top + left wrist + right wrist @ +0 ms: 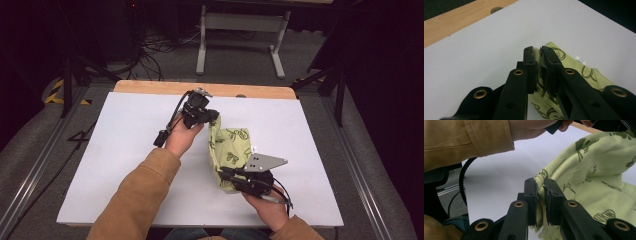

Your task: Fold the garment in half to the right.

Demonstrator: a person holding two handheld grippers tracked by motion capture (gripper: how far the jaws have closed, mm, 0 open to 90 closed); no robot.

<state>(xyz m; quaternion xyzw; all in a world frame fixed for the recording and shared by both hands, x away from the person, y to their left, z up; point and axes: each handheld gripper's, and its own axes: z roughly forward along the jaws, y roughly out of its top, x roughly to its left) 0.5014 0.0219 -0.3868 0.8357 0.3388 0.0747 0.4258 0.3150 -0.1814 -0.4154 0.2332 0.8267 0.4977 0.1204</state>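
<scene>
A light green cloth [229, 150] printed with dark figures hangs folded between my two grippers over the white table top [125, 150]. At the cloth's far upper corner my left gripper [212, 118] is shut on the fabric; its own view shows the green cloth [584, 72] pinched between the jaws of the left gripper [538, 53]. My right gripper [225, 175], under its grey three-cornered plate, is shut on the cloth's near edge. In its view the hem of the cloth [594, 182] is clamped at the tips of the right gripper [540, 183]. A white label [580, 60] sits on the cloth.
A bare wooden strip [200, 88] runs along the table's far edge. Beyond it stand a grey table frame [240, 30] and loose cables on the floor. Dark tripod legs [70, 75] stand at the left. The person's tan sleeve [135, 195] crosses the near left of the table.
</scene>
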